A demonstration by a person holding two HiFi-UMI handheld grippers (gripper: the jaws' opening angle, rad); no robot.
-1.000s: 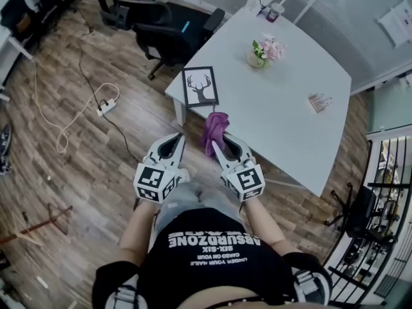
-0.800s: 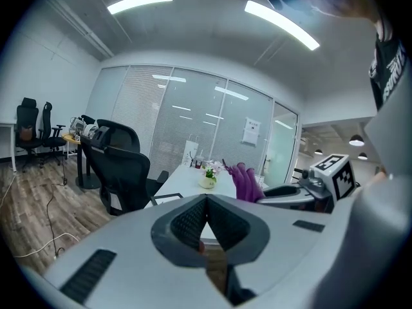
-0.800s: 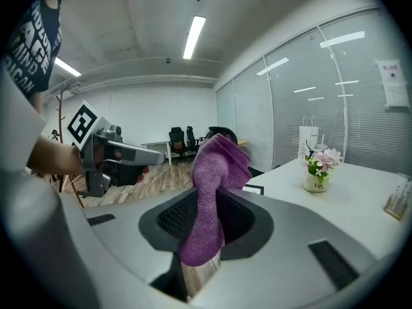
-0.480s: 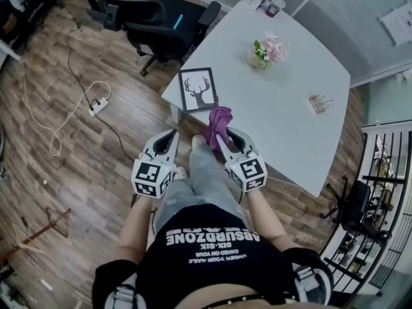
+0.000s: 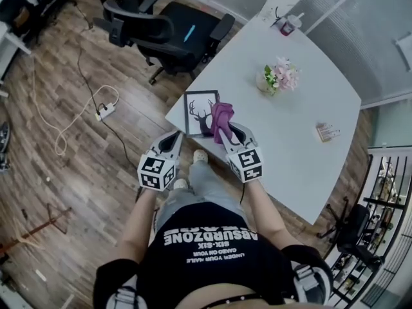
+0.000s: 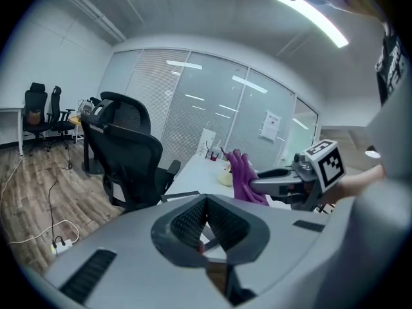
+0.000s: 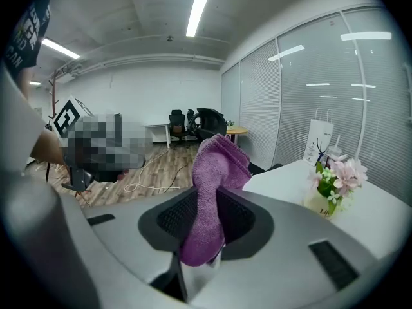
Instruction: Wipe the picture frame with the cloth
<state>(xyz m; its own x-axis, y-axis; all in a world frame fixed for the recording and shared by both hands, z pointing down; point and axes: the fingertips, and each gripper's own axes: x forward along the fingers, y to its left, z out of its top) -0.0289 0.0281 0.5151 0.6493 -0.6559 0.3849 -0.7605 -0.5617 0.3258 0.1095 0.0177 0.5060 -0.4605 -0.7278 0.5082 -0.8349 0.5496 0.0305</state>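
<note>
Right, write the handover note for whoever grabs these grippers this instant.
Left gripper: shut, empty, off the table edge beside the frame.
Right gripper: shut on the purple cloth.
Picture frame: lies flat at the near corner of the white table. The cloth is over its right side; contact unclear.
Done: cloth in hand, at the frame.
Left: press the cloth down and wipe the whole frame.

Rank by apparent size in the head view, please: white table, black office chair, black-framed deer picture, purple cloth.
1. white table
2. black office chair
3. black-framed deer picture and purple cloth: alike; cloth is nearer the camera, overlapping it.
</note>
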